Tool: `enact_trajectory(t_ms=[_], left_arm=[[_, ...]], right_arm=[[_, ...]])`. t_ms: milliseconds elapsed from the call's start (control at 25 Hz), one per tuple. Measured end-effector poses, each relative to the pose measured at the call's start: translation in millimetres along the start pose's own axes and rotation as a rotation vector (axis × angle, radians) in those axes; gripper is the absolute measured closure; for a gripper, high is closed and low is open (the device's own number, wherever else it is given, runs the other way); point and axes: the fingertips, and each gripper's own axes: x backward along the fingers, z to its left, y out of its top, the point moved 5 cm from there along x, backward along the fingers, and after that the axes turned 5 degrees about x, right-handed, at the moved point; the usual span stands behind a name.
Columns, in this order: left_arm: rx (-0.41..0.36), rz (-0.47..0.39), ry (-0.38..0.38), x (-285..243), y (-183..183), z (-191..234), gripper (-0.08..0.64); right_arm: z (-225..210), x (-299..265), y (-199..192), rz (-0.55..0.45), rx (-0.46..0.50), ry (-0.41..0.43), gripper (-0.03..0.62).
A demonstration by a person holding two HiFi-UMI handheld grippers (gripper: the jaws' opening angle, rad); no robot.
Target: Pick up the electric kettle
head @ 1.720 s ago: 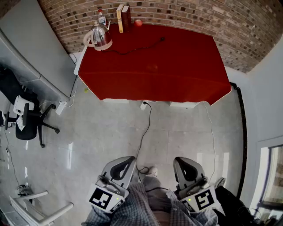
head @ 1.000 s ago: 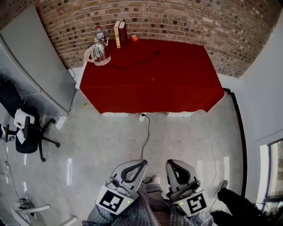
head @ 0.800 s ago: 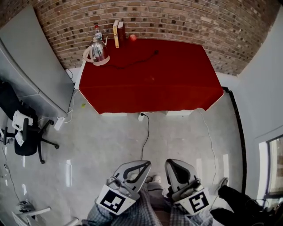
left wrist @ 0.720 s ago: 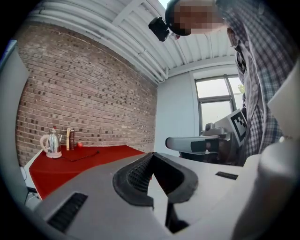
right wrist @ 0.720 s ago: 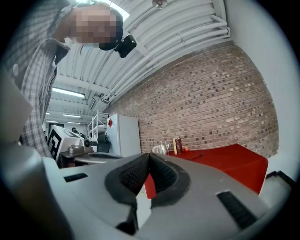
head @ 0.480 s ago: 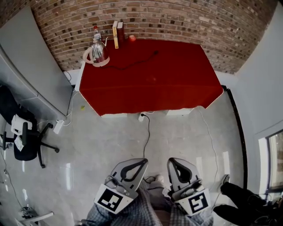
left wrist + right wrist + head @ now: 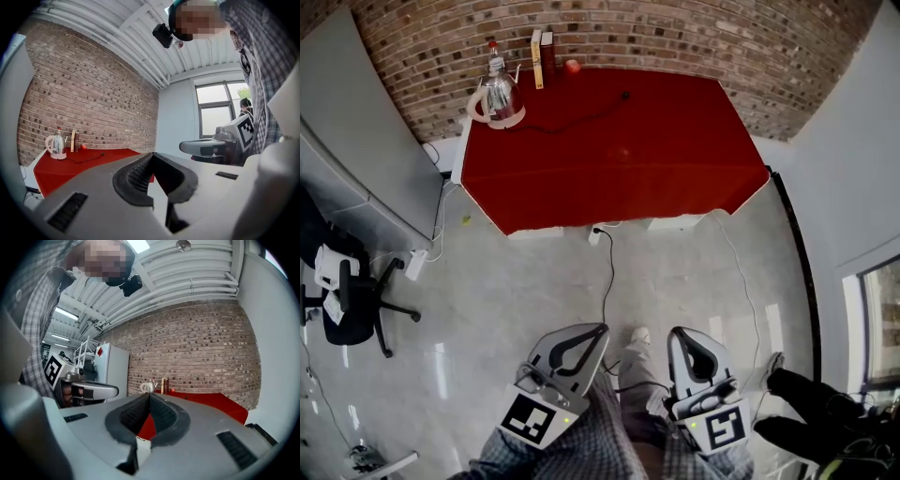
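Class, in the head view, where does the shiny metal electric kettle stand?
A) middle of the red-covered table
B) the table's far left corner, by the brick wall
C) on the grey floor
B: the shiny metal electric kettle stands at the far left corner of the red-covered table, close to the brick wall.

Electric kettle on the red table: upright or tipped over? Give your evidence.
Upright. The electric kettle stands on its base at the back left corner of the red table, lid uppermost, handle to one side.
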Motion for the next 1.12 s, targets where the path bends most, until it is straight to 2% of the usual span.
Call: enact_trajectory(t_ms=[280,600,1120], left_arm=[[-0.003,-0.007,0.023,-7,-2,15,0.554],[0.010,-0.012,0.090,-19,0,35,0.554],[-0.012,-0.012,0.162,-90,9,56,0.554]], right_arm=[[-7,-9,-10,0.032,0.009,0.005,0.586],[-20,-39,-9,0.010,0.022,0.042,0.586],[-86,-90,-12,-0.025,0.022,0.114,0.586]])
